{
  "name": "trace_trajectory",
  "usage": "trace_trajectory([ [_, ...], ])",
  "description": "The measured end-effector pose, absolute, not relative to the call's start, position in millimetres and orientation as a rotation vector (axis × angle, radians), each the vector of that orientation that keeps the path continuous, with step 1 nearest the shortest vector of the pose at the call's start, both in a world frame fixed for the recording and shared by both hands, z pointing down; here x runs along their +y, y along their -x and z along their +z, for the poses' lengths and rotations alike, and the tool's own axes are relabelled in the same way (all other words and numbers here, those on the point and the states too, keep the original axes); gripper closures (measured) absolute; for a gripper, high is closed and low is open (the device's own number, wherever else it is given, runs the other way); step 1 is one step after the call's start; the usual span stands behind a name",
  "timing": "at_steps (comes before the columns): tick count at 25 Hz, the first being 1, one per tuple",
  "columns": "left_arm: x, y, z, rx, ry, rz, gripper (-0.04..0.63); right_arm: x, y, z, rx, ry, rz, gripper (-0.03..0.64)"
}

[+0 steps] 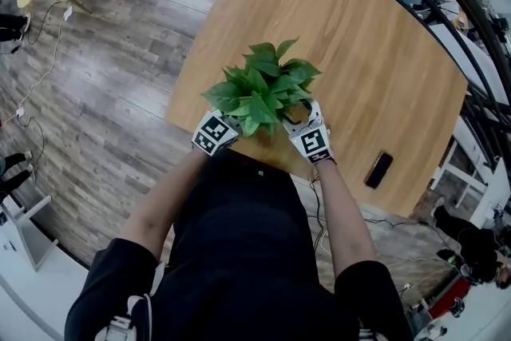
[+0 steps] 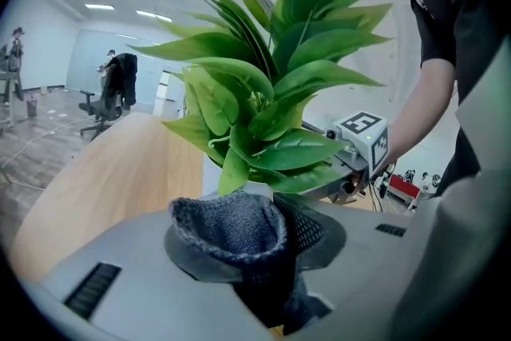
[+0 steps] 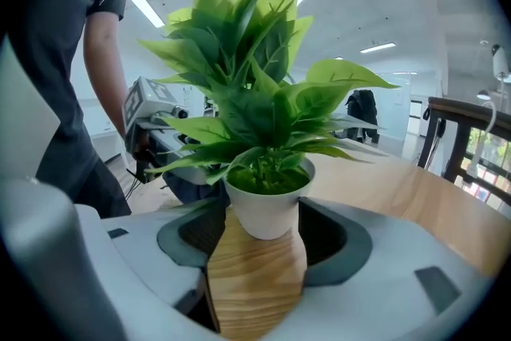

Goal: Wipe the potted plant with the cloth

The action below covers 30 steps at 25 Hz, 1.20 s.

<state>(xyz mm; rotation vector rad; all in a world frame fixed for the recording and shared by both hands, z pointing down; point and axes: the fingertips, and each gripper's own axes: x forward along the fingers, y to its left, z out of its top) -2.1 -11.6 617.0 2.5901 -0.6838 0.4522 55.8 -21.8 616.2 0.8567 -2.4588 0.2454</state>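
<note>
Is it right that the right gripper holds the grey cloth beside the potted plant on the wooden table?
Not quite: the left gripper holds the grey cloth, as the left gripper view shows. The right gripper has only the white pot between its jaws. The rest stands: the cloth is beside the potted plant on the wooden table.

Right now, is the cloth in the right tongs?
No, the cloth is clamped in the left tongs; the right tongs have only the pot between them.
</note>
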Motion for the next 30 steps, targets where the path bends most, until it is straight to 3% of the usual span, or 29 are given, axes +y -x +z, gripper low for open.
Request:
trace_trajectory([
  [5, -27, 17, 619, -0.731, -2.566, 0.438, 0.451, 3, -51, 620, -2.441, -0.683, 0.122, 0.347],
  [11, -43, 33, 619, -0.789, -2.548, 0.425, 0.451, -21, -67, 623, -2.435, -0.846, 0.237, 0.347],
  [30, -12, 11, 613, -0.643, -2.532, 0.382, 0.451, -27, -52, 622, -2.419, -0.758, 0.142, 0.347],
])
